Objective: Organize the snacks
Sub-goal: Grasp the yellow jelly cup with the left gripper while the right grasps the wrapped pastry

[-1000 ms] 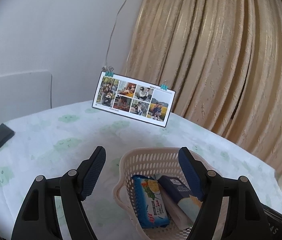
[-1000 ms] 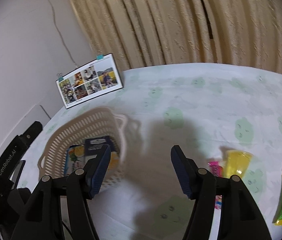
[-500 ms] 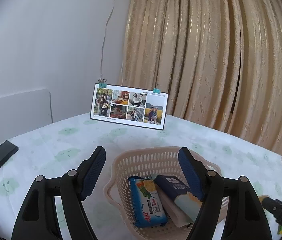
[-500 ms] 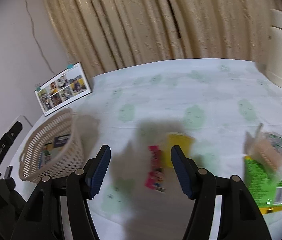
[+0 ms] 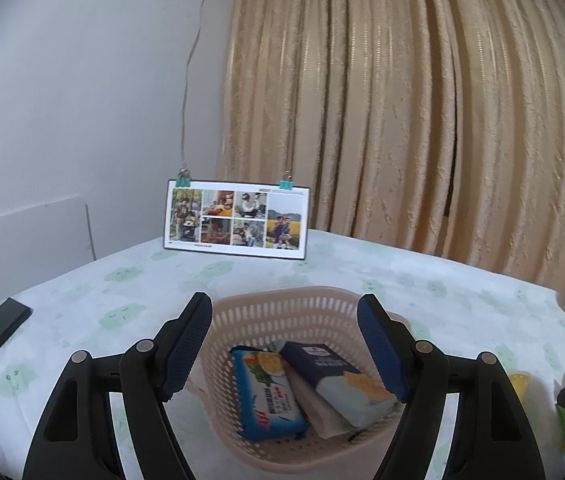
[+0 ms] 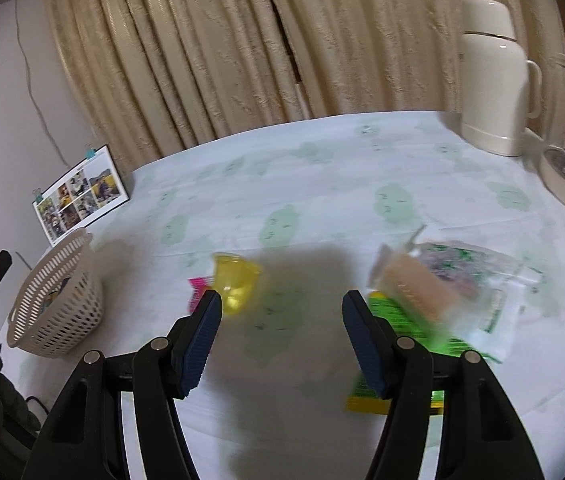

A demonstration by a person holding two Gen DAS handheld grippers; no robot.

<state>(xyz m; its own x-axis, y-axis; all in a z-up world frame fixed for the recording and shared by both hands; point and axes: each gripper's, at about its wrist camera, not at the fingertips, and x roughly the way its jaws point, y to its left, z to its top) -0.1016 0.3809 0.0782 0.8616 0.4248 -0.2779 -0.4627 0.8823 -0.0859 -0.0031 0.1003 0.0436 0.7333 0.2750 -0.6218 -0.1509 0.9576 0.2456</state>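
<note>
Both claws gape empty: left claw over basket, right claw above bare tablecloth.

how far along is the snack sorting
Partly done: the basket holds a blue packet and a navy box. Both the left gripper and right gripper are open, empty. Left: yellow cup, pink packet, green packet, clear bags.
</note>
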